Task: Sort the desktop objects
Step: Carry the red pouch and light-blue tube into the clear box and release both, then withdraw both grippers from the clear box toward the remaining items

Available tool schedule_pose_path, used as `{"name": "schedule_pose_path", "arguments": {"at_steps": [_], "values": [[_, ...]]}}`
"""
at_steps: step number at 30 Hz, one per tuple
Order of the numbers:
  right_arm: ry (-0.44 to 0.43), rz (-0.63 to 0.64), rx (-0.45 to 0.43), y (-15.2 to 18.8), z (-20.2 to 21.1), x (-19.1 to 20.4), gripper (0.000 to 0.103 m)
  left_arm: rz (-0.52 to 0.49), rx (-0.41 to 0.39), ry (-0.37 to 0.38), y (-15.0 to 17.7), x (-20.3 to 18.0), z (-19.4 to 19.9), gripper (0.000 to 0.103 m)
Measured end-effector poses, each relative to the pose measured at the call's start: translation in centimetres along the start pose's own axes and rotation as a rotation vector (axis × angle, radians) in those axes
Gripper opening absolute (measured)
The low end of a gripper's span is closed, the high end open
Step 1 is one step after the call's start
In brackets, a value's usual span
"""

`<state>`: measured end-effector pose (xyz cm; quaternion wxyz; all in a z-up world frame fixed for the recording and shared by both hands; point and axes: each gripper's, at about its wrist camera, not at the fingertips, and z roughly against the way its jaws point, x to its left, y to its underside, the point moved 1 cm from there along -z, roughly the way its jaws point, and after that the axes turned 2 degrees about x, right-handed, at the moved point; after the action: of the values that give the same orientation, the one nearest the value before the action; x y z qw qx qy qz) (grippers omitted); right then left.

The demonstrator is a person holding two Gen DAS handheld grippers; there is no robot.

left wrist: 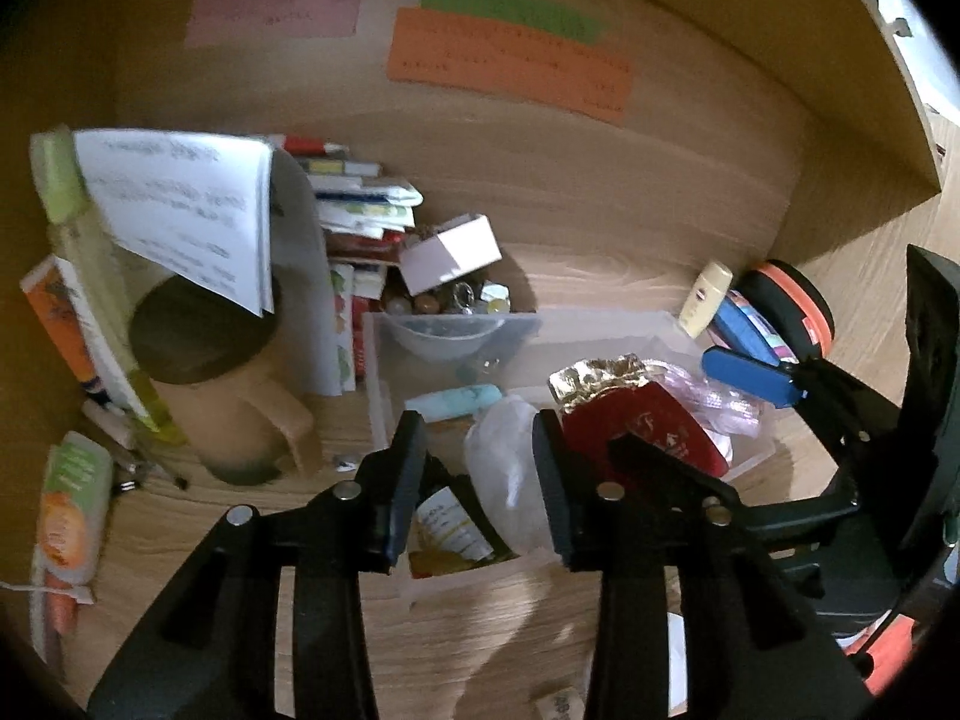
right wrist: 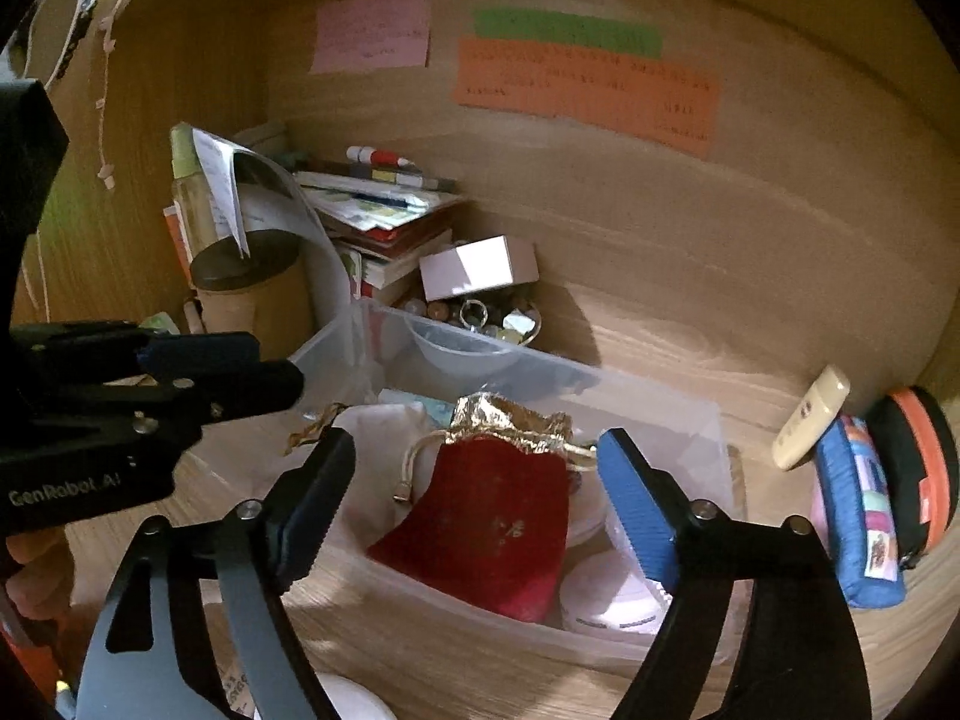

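Both claws released, hovering over clear bin (right wrist: 660,414): close right gripper (right wrist: 480,492) squarely on red pouch (right wrist: 498,522) (twelve o'clock).

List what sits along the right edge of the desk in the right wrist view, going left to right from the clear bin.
Clear bin → cream tube, leaning upright → blue patterned pouch → black-and-orange round case, standing on edge against the pouch.

Bare surface (right wrist: 690,354) right of the clear bin (right wrist: 714,420) is the easy way in; the book stack (right wrist: 384,222) and mug (right wrist: 252,288) block the left.
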<state>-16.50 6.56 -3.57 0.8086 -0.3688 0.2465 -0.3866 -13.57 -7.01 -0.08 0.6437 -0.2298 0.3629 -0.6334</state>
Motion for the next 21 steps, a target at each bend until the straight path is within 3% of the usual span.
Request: {"name": "schedule_pose_path", "arguments": {"at_steps": [3, 7, 12, 21], "values": [[0.017, 0.010, -0.021, -0.2, 0.9, 0.3, 0.089, -0.008, -0.025, -0.020, 0.0, -0.1, 1.1, 0.053], [0.046, 0.014, -0.037, -0.4, 2.1, 0.7, 0.098, -0.023, -0.050, -0.036, 0.1, -0.5, 2.6, 0.057], [0.076, 0.029, -0.057, -0.3, 4.0, 1.2, 0.099, -0.051, -0.089, -0.076, 0.6, -1.4, 4.5, 0.070], [0.077, 0.031, -0.096, 0.7, 7.6, 1.7, 0.103, -0.078, -0.134, -0.079, 1.8, -2.6, 7.8, 0.093]]}}
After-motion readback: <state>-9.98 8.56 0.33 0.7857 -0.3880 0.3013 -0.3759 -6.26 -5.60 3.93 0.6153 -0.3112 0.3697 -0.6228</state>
